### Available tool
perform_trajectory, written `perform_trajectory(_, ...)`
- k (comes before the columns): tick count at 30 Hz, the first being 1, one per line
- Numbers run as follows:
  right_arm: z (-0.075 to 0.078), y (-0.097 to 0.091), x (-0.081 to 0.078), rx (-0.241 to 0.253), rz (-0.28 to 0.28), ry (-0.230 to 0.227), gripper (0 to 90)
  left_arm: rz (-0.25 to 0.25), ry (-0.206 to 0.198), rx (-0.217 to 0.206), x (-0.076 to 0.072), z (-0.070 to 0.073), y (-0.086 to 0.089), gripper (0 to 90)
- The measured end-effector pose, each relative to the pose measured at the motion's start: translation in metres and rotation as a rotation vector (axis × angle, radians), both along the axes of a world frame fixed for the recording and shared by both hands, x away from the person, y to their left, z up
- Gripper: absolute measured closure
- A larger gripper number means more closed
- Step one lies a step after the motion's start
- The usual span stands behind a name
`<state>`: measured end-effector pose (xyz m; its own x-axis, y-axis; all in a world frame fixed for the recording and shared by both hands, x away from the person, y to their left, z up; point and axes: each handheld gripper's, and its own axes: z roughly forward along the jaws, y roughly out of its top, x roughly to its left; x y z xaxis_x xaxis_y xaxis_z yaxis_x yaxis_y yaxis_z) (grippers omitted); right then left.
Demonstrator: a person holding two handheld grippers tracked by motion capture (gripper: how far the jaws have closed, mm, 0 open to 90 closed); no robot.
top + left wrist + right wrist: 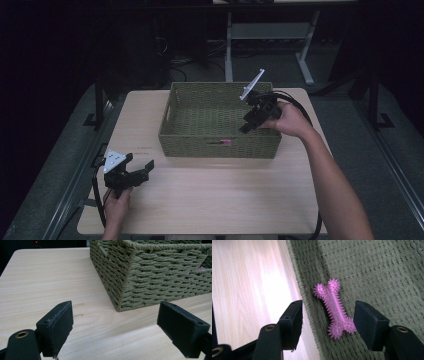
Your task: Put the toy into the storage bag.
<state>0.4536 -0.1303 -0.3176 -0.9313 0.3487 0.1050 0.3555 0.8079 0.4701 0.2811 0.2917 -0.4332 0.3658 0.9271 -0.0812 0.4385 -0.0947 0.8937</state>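
Right gripper (248,125) angled down over the basket (175,142), jaws apart above the pink bone toy (335,308) (untouched); left gripper (145,167) wide, level.

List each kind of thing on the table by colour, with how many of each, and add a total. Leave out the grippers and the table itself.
Green woven basket: 1
Pink spiky bone-shaped toy, lying inside the basket by its wall: 1
Total: 2
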Motion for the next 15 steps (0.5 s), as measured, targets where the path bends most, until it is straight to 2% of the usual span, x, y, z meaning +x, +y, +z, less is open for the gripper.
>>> perform_trajectory(15,-0.001,-0.009,-0.019,0.018,-0.010,-0.005,35.1,-0.005,0.003,0.006,0.000,0.000,-0.001,13.0)
